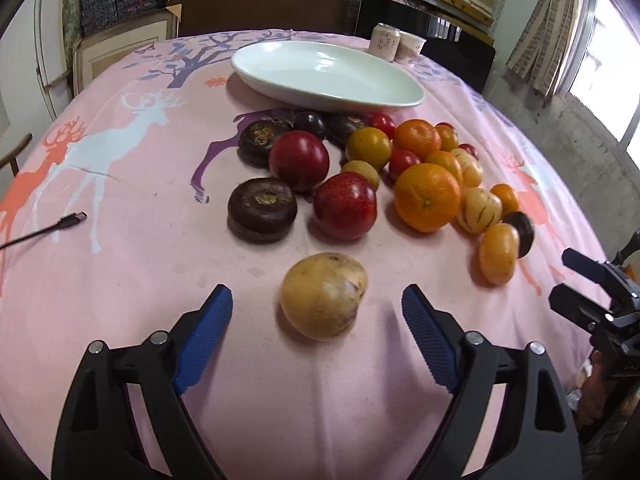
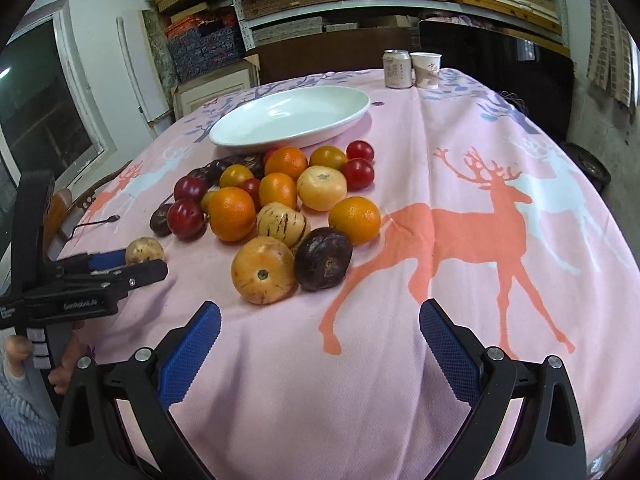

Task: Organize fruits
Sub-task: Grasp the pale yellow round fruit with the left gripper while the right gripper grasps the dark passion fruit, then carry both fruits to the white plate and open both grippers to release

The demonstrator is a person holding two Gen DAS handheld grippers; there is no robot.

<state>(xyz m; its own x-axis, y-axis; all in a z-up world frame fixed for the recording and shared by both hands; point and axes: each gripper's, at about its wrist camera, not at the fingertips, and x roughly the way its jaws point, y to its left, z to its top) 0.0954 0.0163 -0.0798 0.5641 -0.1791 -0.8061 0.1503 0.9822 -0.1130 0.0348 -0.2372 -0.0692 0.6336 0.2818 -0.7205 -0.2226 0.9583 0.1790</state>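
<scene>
Both grippers stand open: the left gripper (image 1: 317, 312) straddles a lone yellow fruit (image 1: 323, 296) without touching it, the right gripper (image 2: 320, 332) over bare cloth. Beyond, piled fruits (image 1: 380, 172) crowd before an empty white dish (image 1: 326, 76).

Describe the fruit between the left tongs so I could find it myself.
On the pink cloth, in front of the white dish, lies a heap of fruit. The pale fruit lies alone, nearer than the heap, between the open left tongs: dull yellow-tan with a brownish patch.
</scene>
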